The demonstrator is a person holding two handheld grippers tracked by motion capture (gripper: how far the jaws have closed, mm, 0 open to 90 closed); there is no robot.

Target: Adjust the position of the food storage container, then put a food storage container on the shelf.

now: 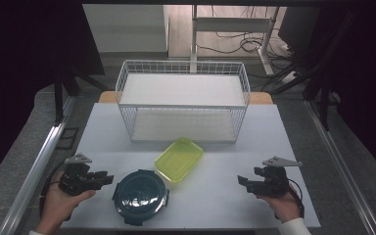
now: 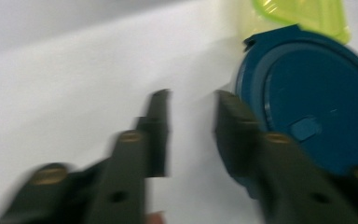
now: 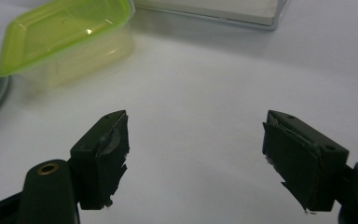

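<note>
left tongs [image 1: 108,177] sit just beside the dark teal round container [image 1: 141,197], jaws parted with bare surface between them, gripping nothing. in the left gripper view the one jaw lies right against the container's rim, while the picture is smeared, so whether it touches i can't tell. right tongs [image 1: 242,182] are spread wide over empty white surface [image 1: 215,196], holding nothing, well apart from everything.

so where are the goods? the round container rests flat near the front edge, lid on, latches showing around its rim. the lime-green rectangular tub [image 1: 179,158] sits just behind it, near its far right side, lid on too. beyond both stands the white wire basket [image 1: 183,100] with its two white shelves, bare.

looks to me like the left side is lining up for a grab on the round one. doing that well: it's wide and low, so the jaws won't span the body. better to open further and take the rim or one of the side latches, coming in low and square so a pad lands above and a pad below the lip. mind the green tub close behind, a sloppy push would shove the round one into it. a grip on one edge will let the container droop, so the right tongs could come across and steady the far rim before any lift.
</note>
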